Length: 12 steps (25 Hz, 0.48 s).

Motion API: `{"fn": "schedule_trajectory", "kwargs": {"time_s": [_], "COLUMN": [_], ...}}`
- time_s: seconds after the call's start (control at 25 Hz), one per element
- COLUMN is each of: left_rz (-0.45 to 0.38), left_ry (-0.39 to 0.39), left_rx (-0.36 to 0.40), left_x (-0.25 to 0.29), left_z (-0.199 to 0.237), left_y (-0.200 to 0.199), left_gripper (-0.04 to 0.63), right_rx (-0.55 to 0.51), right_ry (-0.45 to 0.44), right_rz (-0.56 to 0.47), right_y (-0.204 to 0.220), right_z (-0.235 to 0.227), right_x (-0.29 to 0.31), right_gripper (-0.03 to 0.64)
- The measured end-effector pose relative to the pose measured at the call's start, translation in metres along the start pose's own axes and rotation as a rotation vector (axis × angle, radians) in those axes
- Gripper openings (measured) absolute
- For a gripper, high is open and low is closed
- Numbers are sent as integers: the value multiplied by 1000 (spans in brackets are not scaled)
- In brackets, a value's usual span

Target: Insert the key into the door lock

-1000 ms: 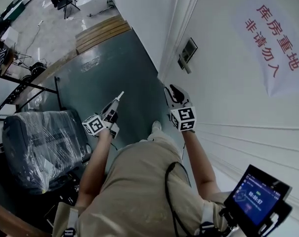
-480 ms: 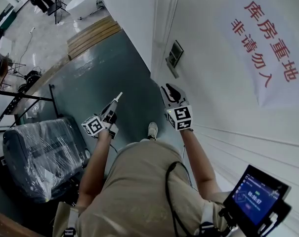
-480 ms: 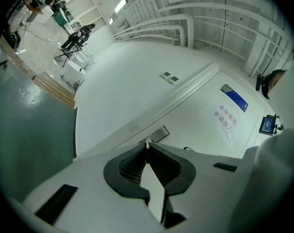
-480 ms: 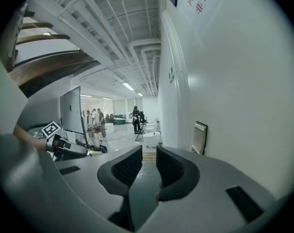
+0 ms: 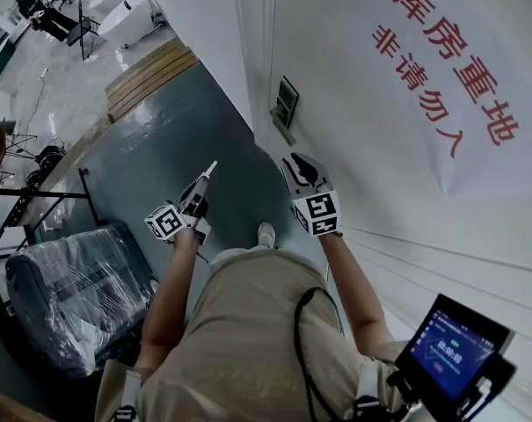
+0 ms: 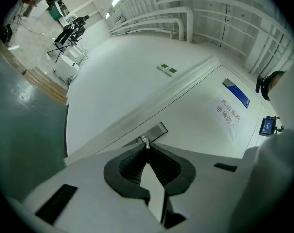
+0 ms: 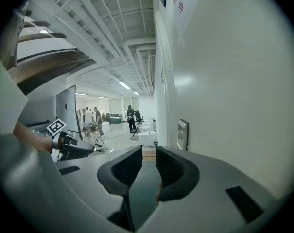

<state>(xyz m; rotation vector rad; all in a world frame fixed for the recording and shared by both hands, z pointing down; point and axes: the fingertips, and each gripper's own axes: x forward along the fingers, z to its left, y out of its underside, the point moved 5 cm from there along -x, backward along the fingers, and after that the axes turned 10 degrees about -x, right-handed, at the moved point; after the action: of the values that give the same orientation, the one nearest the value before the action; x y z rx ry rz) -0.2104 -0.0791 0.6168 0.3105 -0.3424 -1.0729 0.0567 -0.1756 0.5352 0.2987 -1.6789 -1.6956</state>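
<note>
- Key (image 6: 145,141): only a small metal tip showed, pinched at the very end of the left gripper (image 6: 146,148). Its jaws were closed tight on the key, and the rest of it was buried between the dark ribbed pads.
- In the head view the key was too small to make out at the end of the left gripper (image 5: 209,172). That gripper pointed toward the door lock (image 5: 286,109) from below and to the left, well apart from it.
- In the left gripper view the door lock (image 6: 157,131) sat just beyond the key tip, with its lower edge cut off by the jaws. No keyhole could be made out on the lock in any view.
- The right gripper (image 5: 301,170) was nearer, below the door lock and close to the white door (image 5: 380,209).
- In its own view the right gripper (image 7: 148,165) had its jaws a narrow gap apart with nothing between them. The door lock (image 7: 182,134) stood above and to the right of them.
- A sign (image 5: 446,73) in red characters hung on the door to the right of the door lock.
- Far below and left of the door lock stood a plastic-wrapped chair (image 5: 76,293).
- A lit screen (image 5: 448,350), far below and right of the door lock, had print too small to read.
</note>
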Motion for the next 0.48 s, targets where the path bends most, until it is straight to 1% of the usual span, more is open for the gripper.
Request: {"fn": "schedule_trajectory", "kwargs": {"time_s": [0.12,0.24,0.36,0.48], "left_rz": [15,28,56,84], "left_ry": [-8,-2,18,20], "left_rx": [22,5,-16,-26], "left_x": [11,25,36,46], "left_z": [2,7,2,2], "left_y": [2,9,12,12], "left_gripper": [33,34,34,34], "right_rx": [-1,-7,-39,-55], "right_ry": [0,4,23,43], "right_rz": [3,9,16,20], "right_y": [3,8,5,3], "right_z": [-5,-15,-19,-22], "right_x": [-1,-3,-7,-8], "right_gripper": [87,87,87,87]}}
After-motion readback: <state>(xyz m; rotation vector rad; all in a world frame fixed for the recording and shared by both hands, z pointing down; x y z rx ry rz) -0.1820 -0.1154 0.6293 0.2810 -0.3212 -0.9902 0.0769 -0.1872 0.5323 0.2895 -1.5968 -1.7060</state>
